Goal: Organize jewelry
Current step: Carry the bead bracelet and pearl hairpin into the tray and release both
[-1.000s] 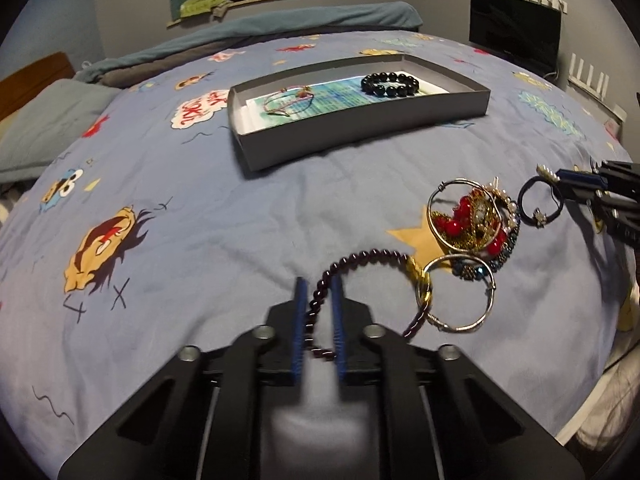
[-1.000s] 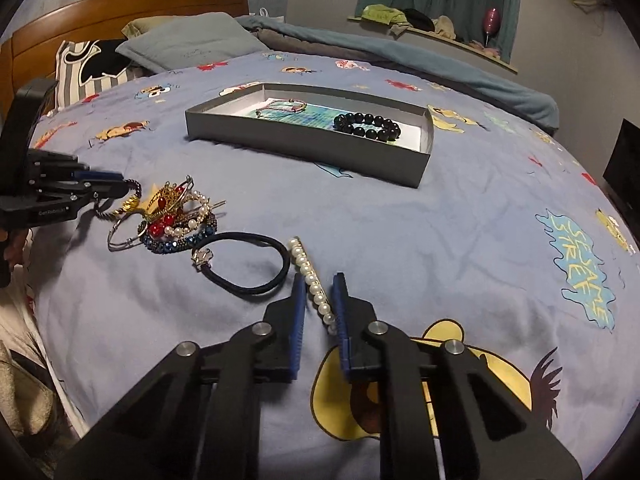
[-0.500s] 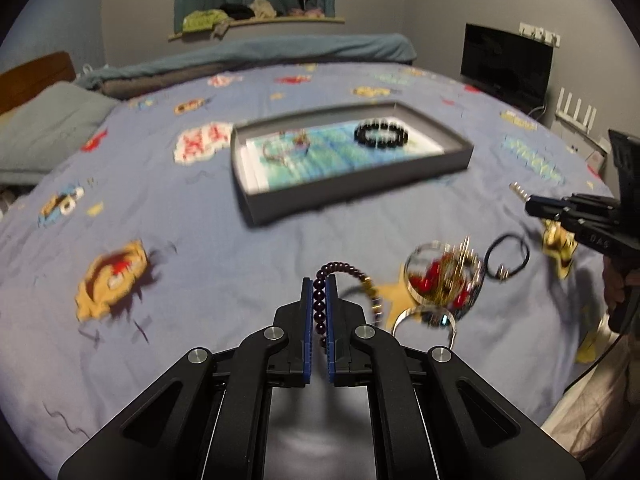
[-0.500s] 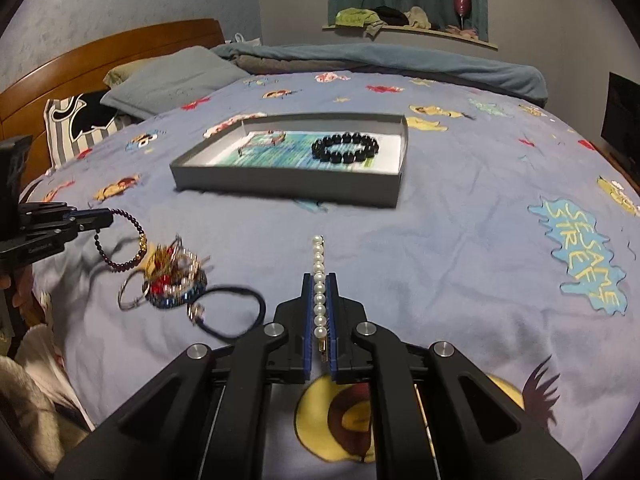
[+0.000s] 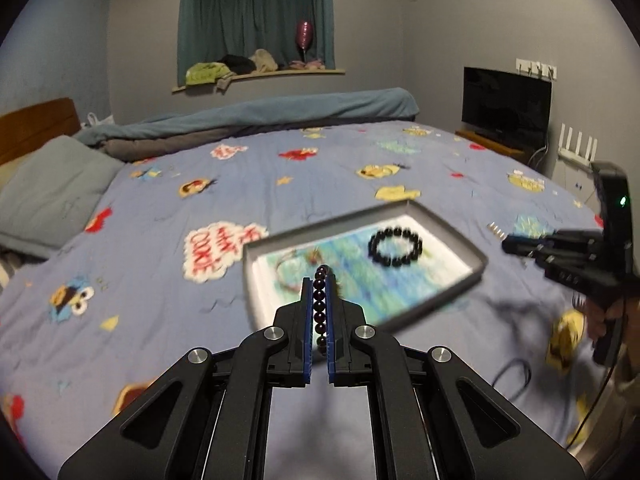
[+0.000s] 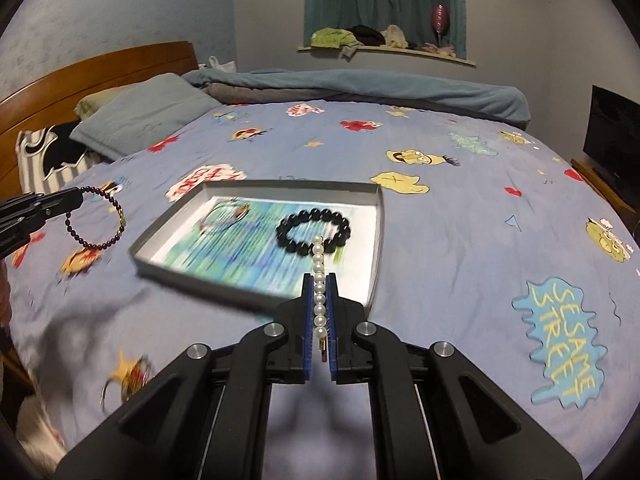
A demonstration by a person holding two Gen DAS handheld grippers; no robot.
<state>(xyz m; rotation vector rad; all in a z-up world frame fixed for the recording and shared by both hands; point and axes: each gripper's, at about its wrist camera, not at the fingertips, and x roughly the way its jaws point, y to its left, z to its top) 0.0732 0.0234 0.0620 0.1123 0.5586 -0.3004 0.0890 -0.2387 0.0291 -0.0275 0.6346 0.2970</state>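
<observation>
**Both grippers loaded, held above the bed near the tray**

Legible writing: the blue bedsheet (image 6: 460, 240) carries a splash panel reading "SESAME STREET" (image 6: 564, 340). A second panel beside the tray reads "COOKIE" (image 5: 204, 252); its remaining letters are blurred.

Left gripper (image 5: 319, 308): jaws drawn in narrow, clamped on a dark purple bead bracelet (image 5: 320, 300). In the right wrist view the same bracelet (image 6: 98, 218) hangs as a loop from the fingertips, clear of the sheet, just left of the tray.

Right gripper (image 6: 319, 312): jaws likewise narrow, clamped on a pearl strand (image 6: 319, 280), which projects forward past the fingertips over the tray's near right corner. A small gold clasp shows at its rear end.

Grey tray (image 6: 380, 216): shallow, lying on the sheet, lined with a blue-green printed paper. Inside lie a black bead bracelet (image 6: 314, 230) to the right and a thin bangle (image 6: 224, 216) to the left, well apart.

Loose jewellery (image 6: 128, 380) lies on the sheet at lower left, blurred.
</observation>
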